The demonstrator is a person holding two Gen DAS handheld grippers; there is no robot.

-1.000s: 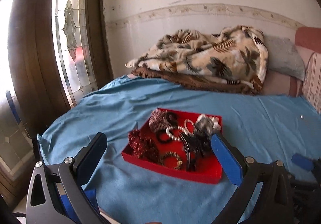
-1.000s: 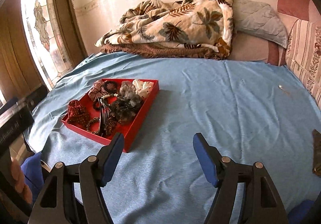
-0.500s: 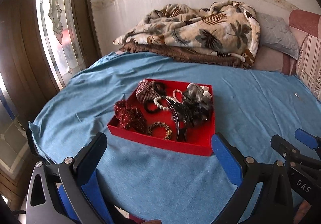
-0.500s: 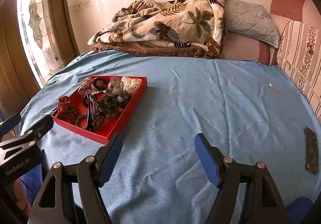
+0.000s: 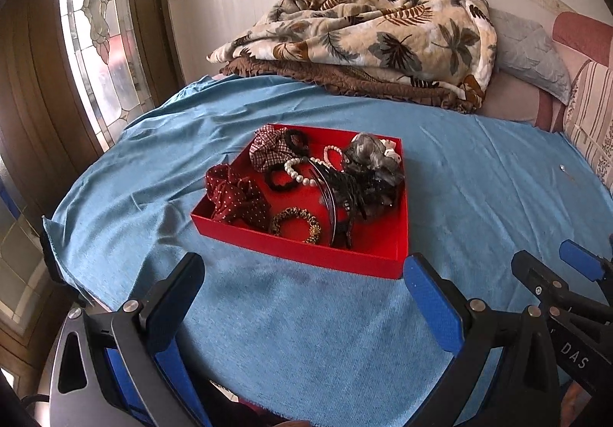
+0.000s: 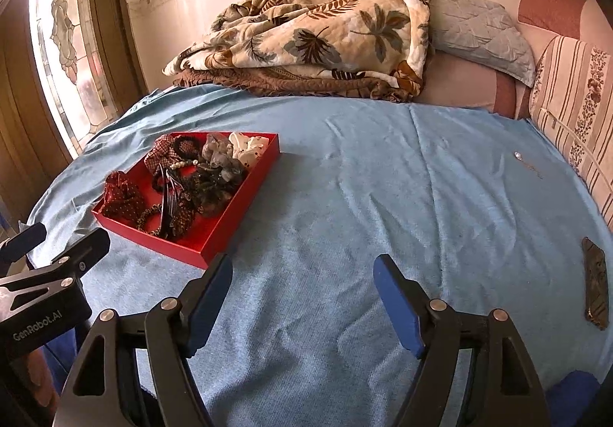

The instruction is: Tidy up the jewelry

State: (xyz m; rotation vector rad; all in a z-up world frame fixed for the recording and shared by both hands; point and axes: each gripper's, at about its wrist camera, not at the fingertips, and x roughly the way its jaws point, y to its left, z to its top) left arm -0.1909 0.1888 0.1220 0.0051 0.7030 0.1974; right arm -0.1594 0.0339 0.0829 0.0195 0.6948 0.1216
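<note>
A red tray (image 5: 306, 252) lies on the blue bedspread, also in the right wrist view (image 6: 245, 193). It holds a red dotted scrunchie (image 5: 237, 197), a plaid scrunchie (image 5: 268, 151), a pearl bracelet (image 5: 297, 172), a leopard hair tie (image 5: 297, 224), black headbands (image 5: 329, 197) and a grey scrunchie (image 5: 371, 159). My left gripper (image 5: 302, 281) is open and empty just in front of the tray. My right gripper (image 6: 302, 281) is open and empty over bare bedspread, right of the tray.
A leaf-print blanket (image 5: 367, 40) and pillows (image 6: 479, 32) lie at the bed's far end. A phone-like dark object (image 6: 595, 287) lies at the right. A small shiny item (image 6: 518, 156) lies near the striped cushion (image 6: 574, 109). A stained-glass window (image 5: 99, 40) stands left.
Both grippers have moved forward and tilted down, so the tray now sits closer in both views. Both stay open and empty.
</note>
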